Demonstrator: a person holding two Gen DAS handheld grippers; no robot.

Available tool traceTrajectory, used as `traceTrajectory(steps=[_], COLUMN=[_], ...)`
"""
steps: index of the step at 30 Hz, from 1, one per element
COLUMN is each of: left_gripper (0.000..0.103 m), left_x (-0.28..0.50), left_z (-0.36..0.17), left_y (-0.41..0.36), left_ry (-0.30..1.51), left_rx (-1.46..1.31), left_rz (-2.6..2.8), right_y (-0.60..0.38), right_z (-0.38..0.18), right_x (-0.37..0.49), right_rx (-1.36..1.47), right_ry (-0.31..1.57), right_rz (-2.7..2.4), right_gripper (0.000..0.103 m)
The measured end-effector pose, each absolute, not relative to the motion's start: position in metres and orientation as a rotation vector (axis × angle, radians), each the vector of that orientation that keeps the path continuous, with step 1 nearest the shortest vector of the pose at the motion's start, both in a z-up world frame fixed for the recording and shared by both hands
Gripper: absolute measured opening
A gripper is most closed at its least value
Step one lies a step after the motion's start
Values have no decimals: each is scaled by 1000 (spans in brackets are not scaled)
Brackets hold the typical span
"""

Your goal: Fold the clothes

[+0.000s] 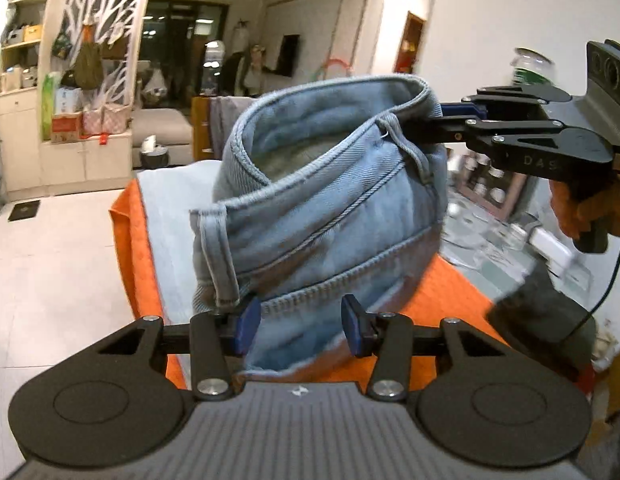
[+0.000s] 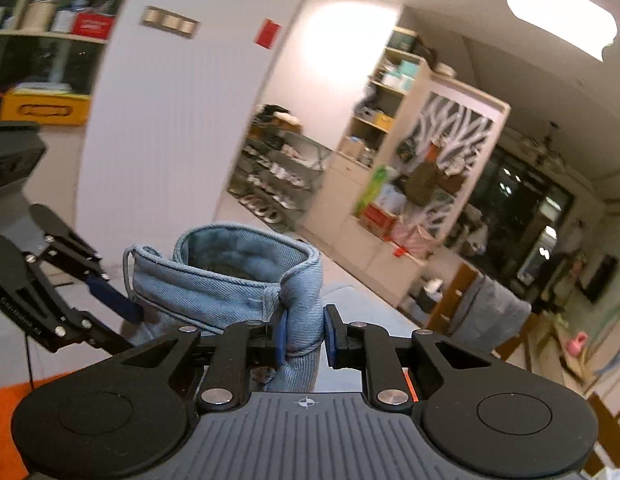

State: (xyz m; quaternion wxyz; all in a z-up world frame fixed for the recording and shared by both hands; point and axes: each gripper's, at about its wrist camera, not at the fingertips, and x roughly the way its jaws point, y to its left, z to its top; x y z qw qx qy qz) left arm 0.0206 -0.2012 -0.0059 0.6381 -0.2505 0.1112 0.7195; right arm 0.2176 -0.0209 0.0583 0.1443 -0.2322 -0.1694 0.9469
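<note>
Left wrist view: stiff ribbed denim jeans [image 1: 326,200], waistband looped, orange cloth [image 1: 450,292] beneath.

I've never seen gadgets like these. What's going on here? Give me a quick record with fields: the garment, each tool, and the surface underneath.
garment: light blue jeans, bunched and partly lifted, not folded
right tool: shut on the jeans at the waistband, holding it up
left tool: open, one jaw on each side of the jeans near a belt loop, not clamped
surface: orange cloth under the jeans
</note>
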Motion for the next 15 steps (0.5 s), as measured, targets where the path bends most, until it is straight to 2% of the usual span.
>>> traceTrajectory(steps=[8, 15], left_gripper=[52, 52], left_x=[-13, -31], left_z=[-10, -5], left_y=[-130, -111], left_ry=[291, 274], left_rx=[-605, -684], left_rz=[1802, 1869], right_y=[90, 157], right_z=[30, -3], right_x=[140, 106], right_rx=[-792, -893], right_ry=[-328, -135], right_rz=[2724, 2707], right_gripper=[22, 24])
